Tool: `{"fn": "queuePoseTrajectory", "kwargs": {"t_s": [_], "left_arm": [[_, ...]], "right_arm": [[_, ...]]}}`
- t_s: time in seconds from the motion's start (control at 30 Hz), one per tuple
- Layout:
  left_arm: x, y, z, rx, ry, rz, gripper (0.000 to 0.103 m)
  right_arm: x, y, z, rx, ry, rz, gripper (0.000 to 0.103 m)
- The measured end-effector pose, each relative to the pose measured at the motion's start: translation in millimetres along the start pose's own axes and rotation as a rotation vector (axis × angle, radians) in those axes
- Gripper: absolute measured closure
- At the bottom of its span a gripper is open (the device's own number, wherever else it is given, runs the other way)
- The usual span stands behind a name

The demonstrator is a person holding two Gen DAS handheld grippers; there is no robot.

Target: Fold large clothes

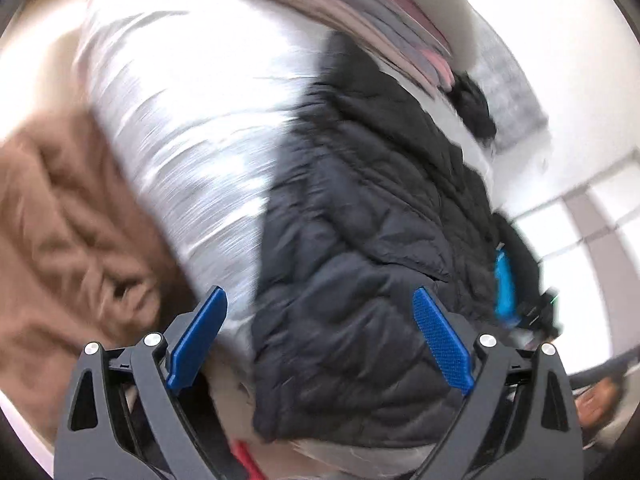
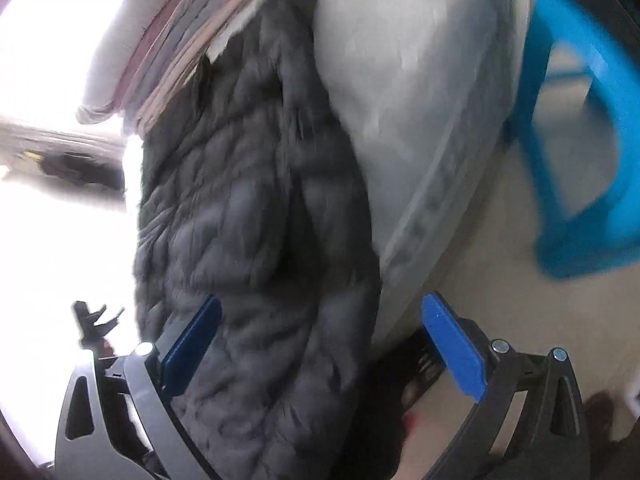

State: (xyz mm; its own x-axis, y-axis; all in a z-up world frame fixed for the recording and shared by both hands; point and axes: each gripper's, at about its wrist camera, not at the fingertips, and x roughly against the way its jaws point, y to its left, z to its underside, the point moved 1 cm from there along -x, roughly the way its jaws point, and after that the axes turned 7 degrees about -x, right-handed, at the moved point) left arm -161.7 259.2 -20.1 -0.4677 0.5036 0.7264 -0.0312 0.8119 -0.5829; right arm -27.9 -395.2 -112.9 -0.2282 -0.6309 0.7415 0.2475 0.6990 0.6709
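both tools, left tool [image 1: 320,336] and right tool [image 2: 320,348], hang released over the black quilted jacket [image 1: 360,240] on the bed [image 1: 180,120], apparently positioned to grasp its edges.

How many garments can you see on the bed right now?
2. A black quilted jacket lies across the white bed cover; a brown garment is bunched beside it, at the image's left. Blur may hide others.
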Motion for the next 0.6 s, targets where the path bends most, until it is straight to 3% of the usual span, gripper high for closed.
{"fn": "queuePoseTrajectory", "kwargs": {"t_s": [0.1, 0.23, 0.43, 0.5, 0.57, 0.6], "left_arm": [[-1, 29, 17, 0.104, 0.0, 0.044, 0.013], [-27, 45, 41, 0.173, 0.053, 0.06, 0.013], [-69, 21, 54, 0.123, 0.174, 0.077, 0.013], [-82, 11, 63, 0.101, 0.217, 0.1, 0.013], [-88, 0, 71, 0.072, 0.23, 0.118, 0.013], [-88, -4, 73, 0.063, 0.221, 0.114, 0.018]], "right_arm": [[-13, -18, 15, -0.055, 0.063, -0.121, 0.006], [-33, -22, 26, -0.078, 0.14, -0.201, 0.006], [-38, -19, 27, -0.089, 0.171, -0.339, 0.006], [-37, -8, 30, -0.053, 0.165, -0.344, 0.008], [-39, 5, 35, -0.025, 0.162, -0.328, 0.024], [-39, 9, 40, -0.013, 0.151, -0.307, 0.043]]}}
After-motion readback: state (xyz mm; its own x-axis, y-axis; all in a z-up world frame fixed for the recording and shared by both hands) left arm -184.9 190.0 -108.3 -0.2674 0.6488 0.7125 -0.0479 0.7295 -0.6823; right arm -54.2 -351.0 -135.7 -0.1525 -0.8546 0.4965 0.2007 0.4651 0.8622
